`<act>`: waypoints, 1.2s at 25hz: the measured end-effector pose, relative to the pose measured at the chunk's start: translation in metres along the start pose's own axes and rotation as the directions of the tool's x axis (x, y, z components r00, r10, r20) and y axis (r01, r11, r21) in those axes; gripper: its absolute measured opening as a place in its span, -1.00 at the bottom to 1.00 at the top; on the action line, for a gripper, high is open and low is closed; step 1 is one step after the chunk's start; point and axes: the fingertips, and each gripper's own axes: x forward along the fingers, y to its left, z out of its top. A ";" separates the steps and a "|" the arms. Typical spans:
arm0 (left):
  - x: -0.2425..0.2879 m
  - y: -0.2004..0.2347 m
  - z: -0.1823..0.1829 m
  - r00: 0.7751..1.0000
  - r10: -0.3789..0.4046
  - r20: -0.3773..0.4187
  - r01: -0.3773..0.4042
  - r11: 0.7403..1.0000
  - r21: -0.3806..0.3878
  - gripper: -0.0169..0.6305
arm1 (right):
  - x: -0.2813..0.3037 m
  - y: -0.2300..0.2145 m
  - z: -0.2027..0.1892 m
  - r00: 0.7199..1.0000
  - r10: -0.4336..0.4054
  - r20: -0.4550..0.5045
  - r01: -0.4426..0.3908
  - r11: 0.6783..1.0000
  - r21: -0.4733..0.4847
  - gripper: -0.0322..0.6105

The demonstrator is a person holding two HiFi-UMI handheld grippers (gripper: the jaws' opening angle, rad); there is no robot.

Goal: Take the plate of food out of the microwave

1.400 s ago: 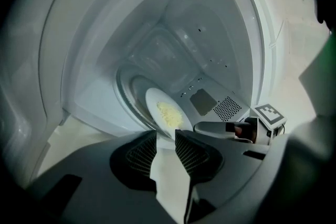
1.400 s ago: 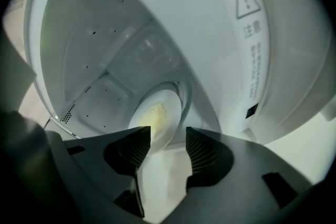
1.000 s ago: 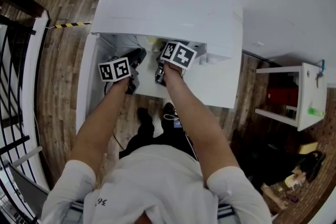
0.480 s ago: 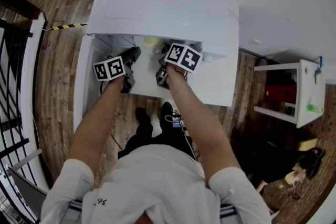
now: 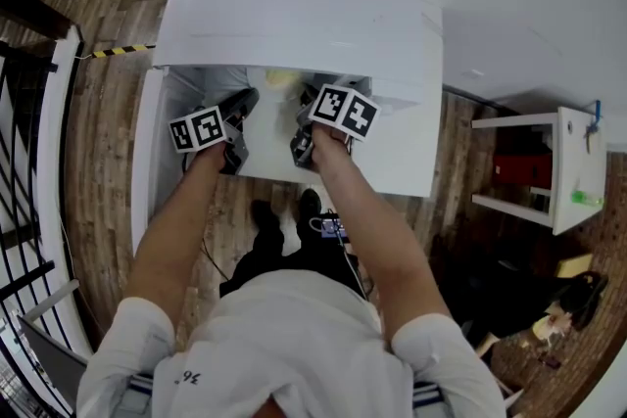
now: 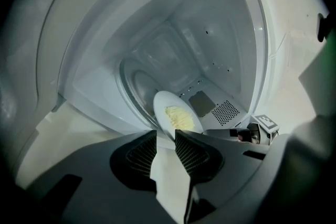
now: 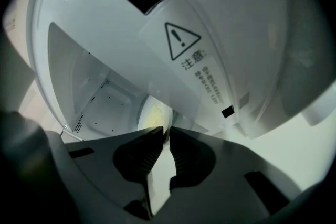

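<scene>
We see a white microwave standing open, its pale cavity bare except for the dish; a warning triangle shows on its inner face. We hold both tongs in the opening. The left gripper has its jaws partly apart, with the near rim of the plate in the gap. The right gripper has just been closing its jaws to a thin slit on the opposite rim. The white plate sits inside the cavity near the front, with a small mound of yellow food on it.
</scene>
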 end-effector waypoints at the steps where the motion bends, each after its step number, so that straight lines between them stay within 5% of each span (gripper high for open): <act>1: 0.000 -0.003 -0.001 1.000 -0.018 -0.002 0.018 1.000 -0.011 -0.66 | -0.001 0.000 -0.001 1.000 0.004 -0.002 -0.004 1.000 0.005 -0.78; 7: 0.002 -0.010 -0.010 0.996 -0.093 0.000 0.093 0.993 -0.077 -0.65 | -0.003 0.001 -0.006 0.999 0.027 -0.023 -0.026 0.999 0.028 -0.79; 16: 0.003 -0.002 0.004 0.996 -0.032 0.078 0.039 0.995 -0.088 -0.70 | -0.004 -0.009 -0.013 0.998 0.048 -0.052 -0.044 0.996 0.076 -0.79; 30: 0.003 -0.003 0.003 0.998 0.035 0.052 -0.027 0.988 -0.151 -0.77 | 0.001 -0.017 -0.018 0.998 0.037 -0.049 -0.035 0.998 0.055 -0.79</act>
